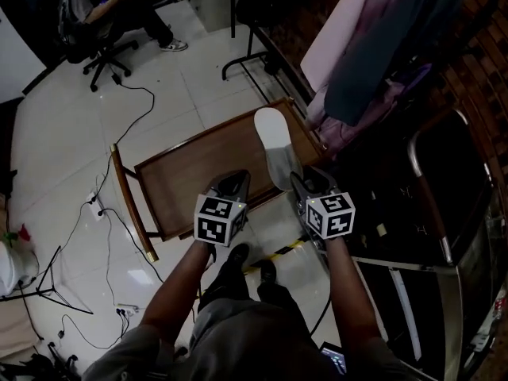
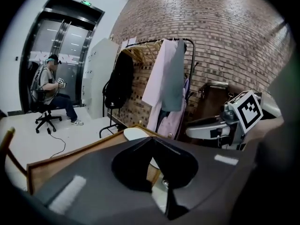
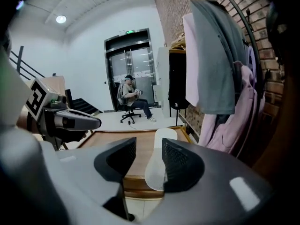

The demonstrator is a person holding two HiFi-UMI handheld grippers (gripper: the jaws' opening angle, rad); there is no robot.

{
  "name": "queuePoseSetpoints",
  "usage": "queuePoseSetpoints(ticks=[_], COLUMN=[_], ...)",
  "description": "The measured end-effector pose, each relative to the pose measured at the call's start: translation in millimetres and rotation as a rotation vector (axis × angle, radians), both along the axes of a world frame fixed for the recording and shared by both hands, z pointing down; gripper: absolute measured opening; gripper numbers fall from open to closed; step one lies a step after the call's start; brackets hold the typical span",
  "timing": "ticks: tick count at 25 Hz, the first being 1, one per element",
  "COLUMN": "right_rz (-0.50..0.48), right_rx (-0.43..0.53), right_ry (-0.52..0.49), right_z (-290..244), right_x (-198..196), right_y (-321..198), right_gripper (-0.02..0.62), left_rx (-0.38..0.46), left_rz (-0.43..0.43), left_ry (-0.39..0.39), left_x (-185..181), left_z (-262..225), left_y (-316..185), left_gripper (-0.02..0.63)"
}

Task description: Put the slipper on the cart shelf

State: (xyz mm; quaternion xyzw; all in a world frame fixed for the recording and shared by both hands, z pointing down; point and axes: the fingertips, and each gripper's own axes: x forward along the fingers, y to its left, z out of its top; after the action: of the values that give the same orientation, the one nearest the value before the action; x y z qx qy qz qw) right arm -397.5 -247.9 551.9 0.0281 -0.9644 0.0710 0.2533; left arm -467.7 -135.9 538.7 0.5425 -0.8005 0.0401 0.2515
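Note:
A white slipper [image 1: 274, 149] lies sole up on the right end of the wooden cart shelf [image 1: 190, 181], its near end hanging over the shelf's front edge. My right gripper [image 1: 305, 182] is just short of that end. In the right gripper view the slipper [image 3: 158, 161] runs along the inner face of the right jaw, and the right gripper [image 3: 149, 140] is open, its pads not pressing on it. My left gripper [image 1: 236, 179] hovers at the shelf's front edge, left of the slipper. In the left gripper view the left gripper [image 2: 151, 139] is shut on nothing, with the slipper [image 2: 133, 134] just beyond it.
A clothes rack [image 1: 373, 62] with pink and grey garments stands right of the cart, against a brick wall. A metal frame [image 1: 429, 205] is at the near right. Cables [image 1: 107, 213] trail over the white floor at left. A person sits on an office chair [image 1: 103, 50] far left.

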Motion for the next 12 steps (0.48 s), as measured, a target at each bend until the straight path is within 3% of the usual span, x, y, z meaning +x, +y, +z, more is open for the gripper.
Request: queuePoseSetpoints(ticks=[8,12], right_rz=[0.086,0.104], right_rx=[-0.045,-0.057], right_ry=[0.117,0.180], right_z=[84,120], right_x=[-57,-81], right_y=[-33,-47], right_gripper=[0.216,0.222], left_rx=[-0.078,-0.099], left_rz=[0.035,0.041], left_ry=[0.089,0.117], left_x=[-40,-54], left_z=[64,83], left_y=[-27,-36], left_gripper=[0.007,0.008])
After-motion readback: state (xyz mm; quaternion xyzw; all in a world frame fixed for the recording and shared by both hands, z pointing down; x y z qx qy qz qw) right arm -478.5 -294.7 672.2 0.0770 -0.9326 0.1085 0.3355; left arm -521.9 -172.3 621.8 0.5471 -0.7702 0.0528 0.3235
